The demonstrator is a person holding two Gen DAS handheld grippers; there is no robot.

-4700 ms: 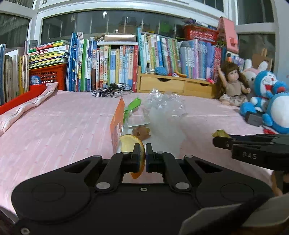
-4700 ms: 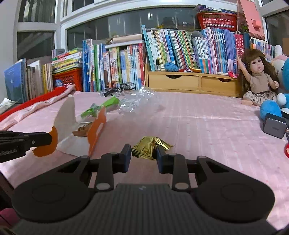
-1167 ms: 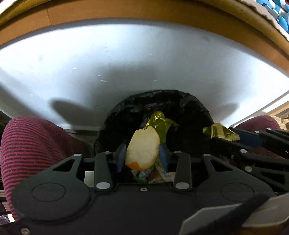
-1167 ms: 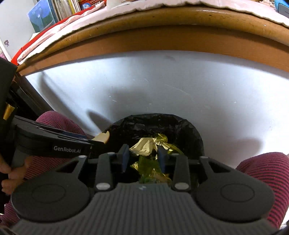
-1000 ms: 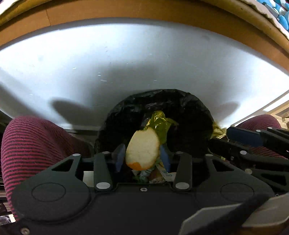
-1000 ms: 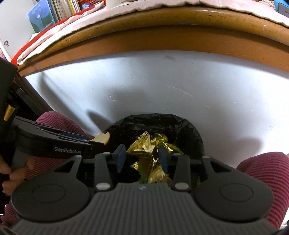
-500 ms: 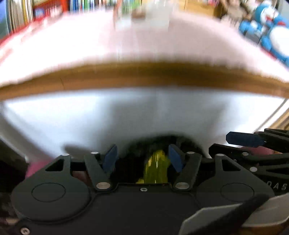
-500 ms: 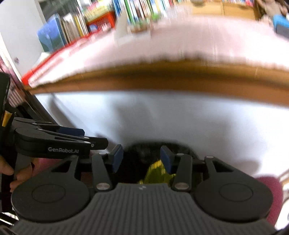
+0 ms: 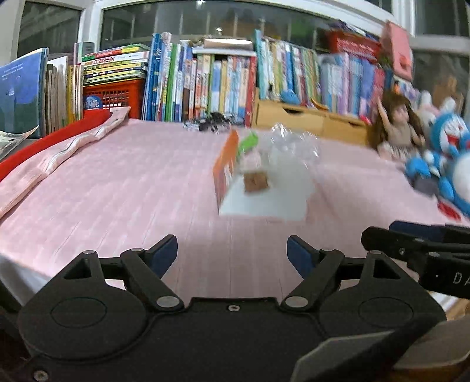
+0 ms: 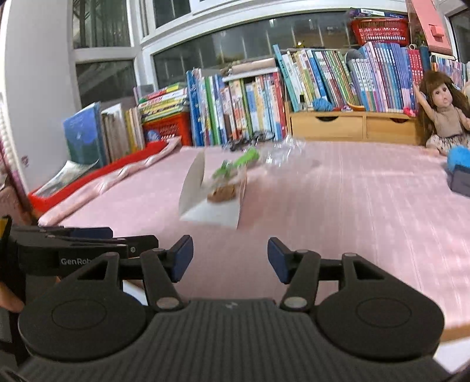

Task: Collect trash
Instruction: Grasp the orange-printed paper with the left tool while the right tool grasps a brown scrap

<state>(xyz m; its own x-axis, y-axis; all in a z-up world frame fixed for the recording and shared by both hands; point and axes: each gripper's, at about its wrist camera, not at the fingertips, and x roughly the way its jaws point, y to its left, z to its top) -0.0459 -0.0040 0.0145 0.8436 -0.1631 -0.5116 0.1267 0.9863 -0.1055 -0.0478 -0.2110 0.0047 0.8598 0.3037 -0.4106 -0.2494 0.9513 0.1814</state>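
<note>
White folded card (image 9: 264, 202) sits mid-cloth on my pink table (image 9: 117, 188), carrying one brown scrap (image 9: 256, 182), one green wrapper (image 9: 248, 144) and one clear bag (image 9: 293, 144). Only my left view shows its orange face. My left gripper (image 9: 232, 252) and right gripper (image 10: 230, 258) are both empty, jaws opening.

A pink-clothed table (image 9: 123, 188) runs back to rows of books (image 10: 252, 108), a red crate (image 9: 117, 95), wooden drawers (image 10: 352, 126), a doll (image 10: 440, 111) and dark windows (image 10: 102, 26) reflecting ceiling light.
</note>
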